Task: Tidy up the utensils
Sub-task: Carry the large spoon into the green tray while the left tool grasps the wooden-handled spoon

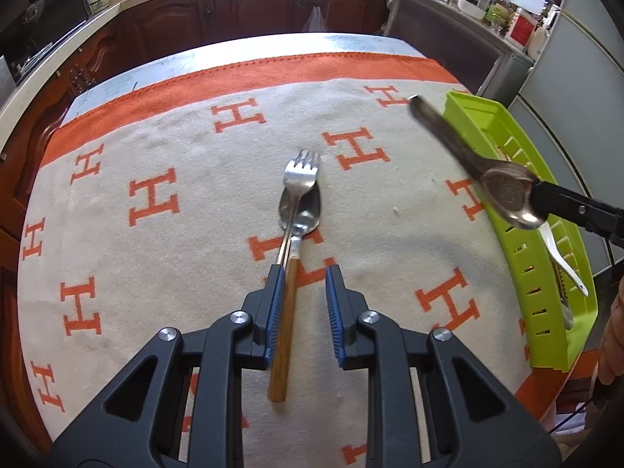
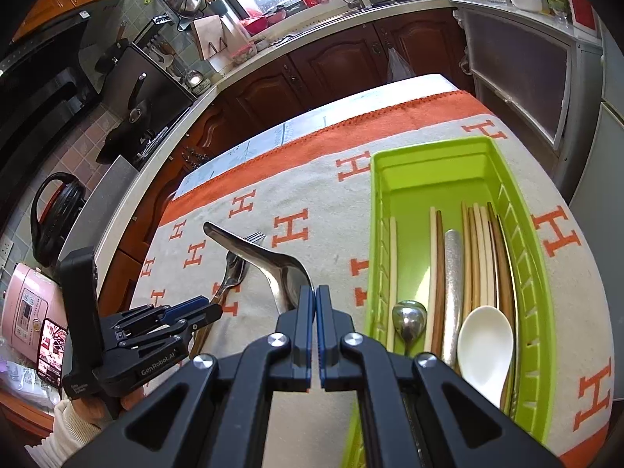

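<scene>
While carrying a metal spoon (image 2: 280,273) by its bowl in the clamped right tool (image 2: 315,296), hovering just left of the green tray (image 2: 429,148), likely to lay it lengthwise inside. Farther left of the tray, straddling a wooden handle (image 1: 284,331) with the left tool (image 1: 303,273), jaws narrow, not pinching. Must clear the tray wall; open worktop (image 1: 175,265) elsewhere.

Left hand-held gripper (image 1: 300,273) part-open, right (image 2: 315,292) clamped
</scene>
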The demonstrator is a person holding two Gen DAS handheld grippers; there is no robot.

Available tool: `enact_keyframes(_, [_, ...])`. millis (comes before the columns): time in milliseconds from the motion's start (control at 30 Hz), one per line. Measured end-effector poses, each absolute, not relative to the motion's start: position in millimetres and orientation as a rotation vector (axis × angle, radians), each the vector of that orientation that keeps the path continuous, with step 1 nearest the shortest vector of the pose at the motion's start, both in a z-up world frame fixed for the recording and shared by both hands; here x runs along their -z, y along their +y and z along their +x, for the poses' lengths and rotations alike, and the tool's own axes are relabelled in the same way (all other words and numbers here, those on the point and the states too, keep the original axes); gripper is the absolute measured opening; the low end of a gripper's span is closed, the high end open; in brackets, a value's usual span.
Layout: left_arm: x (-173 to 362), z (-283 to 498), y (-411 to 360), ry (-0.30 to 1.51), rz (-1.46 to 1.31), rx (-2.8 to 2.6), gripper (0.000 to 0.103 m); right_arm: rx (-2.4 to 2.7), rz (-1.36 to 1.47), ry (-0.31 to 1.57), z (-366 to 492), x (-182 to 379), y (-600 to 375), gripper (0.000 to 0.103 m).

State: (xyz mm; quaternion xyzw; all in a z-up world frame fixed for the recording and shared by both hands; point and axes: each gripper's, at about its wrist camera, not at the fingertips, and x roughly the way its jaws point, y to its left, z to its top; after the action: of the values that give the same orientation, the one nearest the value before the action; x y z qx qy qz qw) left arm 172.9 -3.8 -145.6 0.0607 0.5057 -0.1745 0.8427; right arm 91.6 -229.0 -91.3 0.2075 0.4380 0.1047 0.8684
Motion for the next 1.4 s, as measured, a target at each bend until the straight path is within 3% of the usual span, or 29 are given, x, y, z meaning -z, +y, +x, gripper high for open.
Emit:
enact_keyframes(500, [158.2,178.7,-24.1,1.096,0.209,0.351,0.013,-0.207,0.445,0.882,81.2,81.6,-238.6,0.001])
enact_keyframes(567, [158.5,180.8,-25.8,1.095,0.205,0.332,0.004,-0.195,0.442,0.869,77.1,77.6,-241.1,0.001])
enact_keyframes(967, [129.8,155.5,-53.4,1.17,0.009,0.456,0.004,0.053,0.492,0.801,44.1,61.8,-296.4,0.001])
enact_keyframes(1200, [83.0,141.4,-104.4,1.102,-0.065,0.509,0.004,0.264,0.486,0.872,30.0,80.1,-315.1,0.002])
enact_keyframes(1400, [83.9,147.6,-163.7,1.115,-0.033,0.518,0.004,0.279,0.543,0.946,21.1,96.6,-316.8,0.006])
